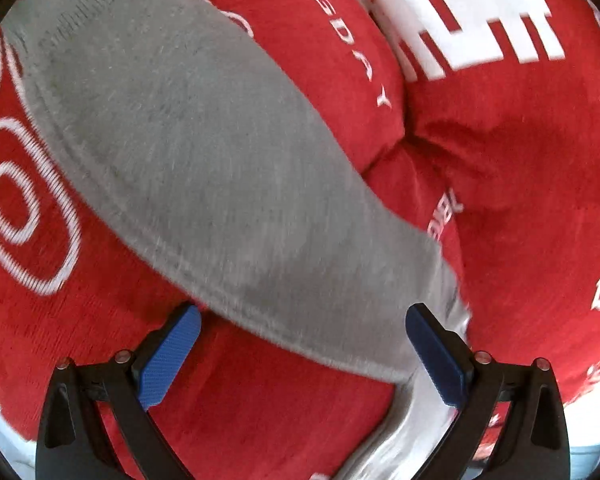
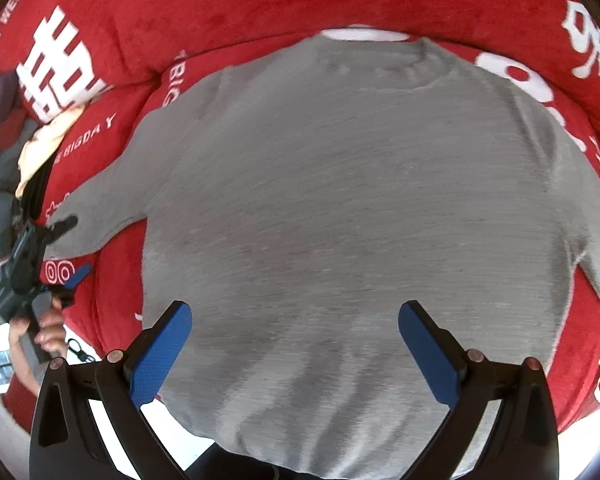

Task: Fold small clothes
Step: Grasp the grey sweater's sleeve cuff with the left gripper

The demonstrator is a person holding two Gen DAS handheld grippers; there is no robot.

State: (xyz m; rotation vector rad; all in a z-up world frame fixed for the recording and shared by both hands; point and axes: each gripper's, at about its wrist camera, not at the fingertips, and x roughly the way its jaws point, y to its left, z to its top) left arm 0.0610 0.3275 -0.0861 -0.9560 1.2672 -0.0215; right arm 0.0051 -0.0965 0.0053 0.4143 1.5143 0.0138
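Two grippers with jaws wide open and holding nothing, left gripper (image 1: 302, 354) above the sleeve (image 1: 204, 152) and right gripper (image 2: 296, 354) above the hem of the grey sweater (image 2: 340, 220), spread flat on the red cushions (image 2: 220, 4), probably ready for folding.

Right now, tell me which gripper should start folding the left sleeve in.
Left. The left gripper is open right over the grey sleeve, while the right gripper sits open over the sweater's lower body.
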